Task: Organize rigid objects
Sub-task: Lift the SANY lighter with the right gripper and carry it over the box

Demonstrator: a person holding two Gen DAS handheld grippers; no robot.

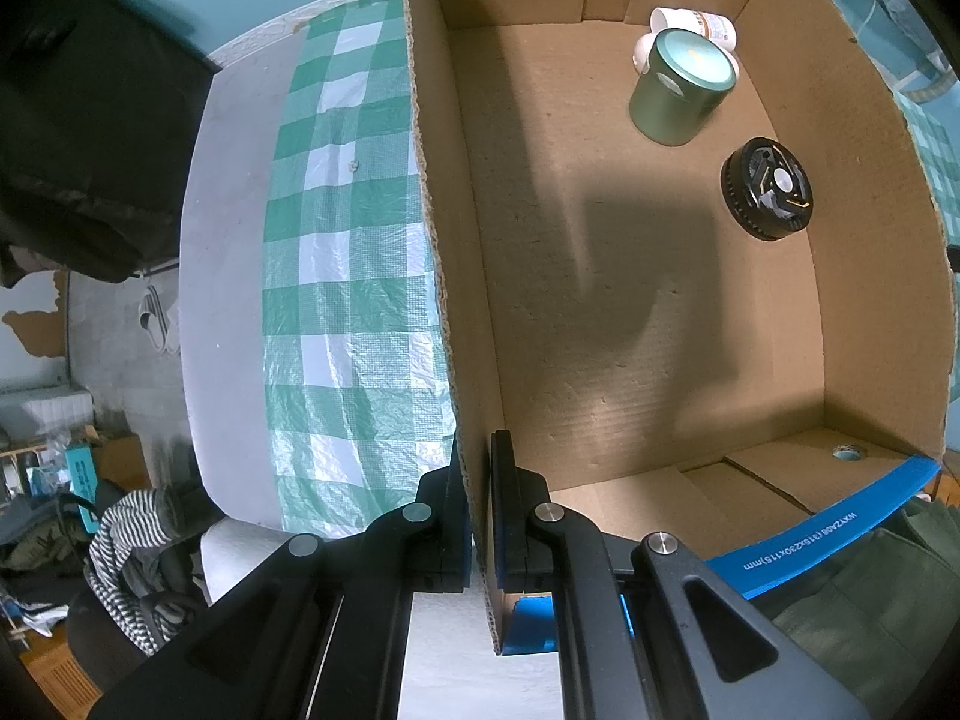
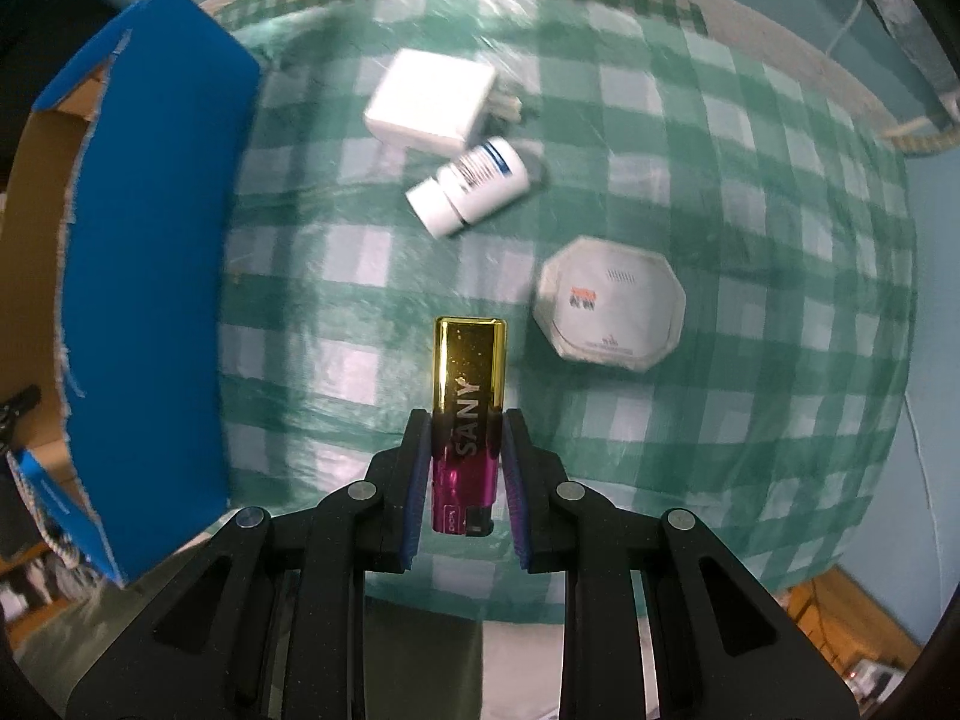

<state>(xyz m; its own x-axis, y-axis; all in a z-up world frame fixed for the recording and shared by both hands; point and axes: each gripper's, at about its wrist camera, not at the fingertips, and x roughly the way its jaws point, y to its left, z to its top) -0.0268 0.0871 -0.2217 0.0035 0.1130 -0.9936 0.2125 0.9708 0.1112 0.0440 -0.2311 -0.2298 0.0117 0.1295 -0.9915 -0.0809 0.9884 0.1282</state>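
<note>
The left tool (image 1: 480, 516) was clamped on the near side wall of the cardboard box (image 1: 456, 312), one finger outside and one inside the corrugated edge, most likely to steady the box while things were brought to it. Inside, toward the far corner, stood a green tin (image 1: 681, 87) touching a white bottle (image 1: 696, 24) behind it, with a black round object (image 1: 767, 189) lying apart from them near the right wall; the grouping left most of the box floor bare, so there seemed ample room to set more down without knocking anything. The right tool (image 2: 467, 450) was closed on a gold and magenta lighter (image 2: 470, 414), gripped across its lower half with the gold end pointing forward, and it appeared to be held above the checked cloth on the table (image 2: 750, 240) rather than resting on it, though that was hard to be sure of. The blue outer wall of the box rose at the left of that view, so the lighter would probably need to clear that rim before going in. On the cloth ahead lay a white charger (image 2: 429, 102), a white bottle with a blue label (image 2: 471, 186) on its side just beside it, and an octagonal white box (image 2: 609, 306) near the lighter's right, all apart from the table edge.
</note>
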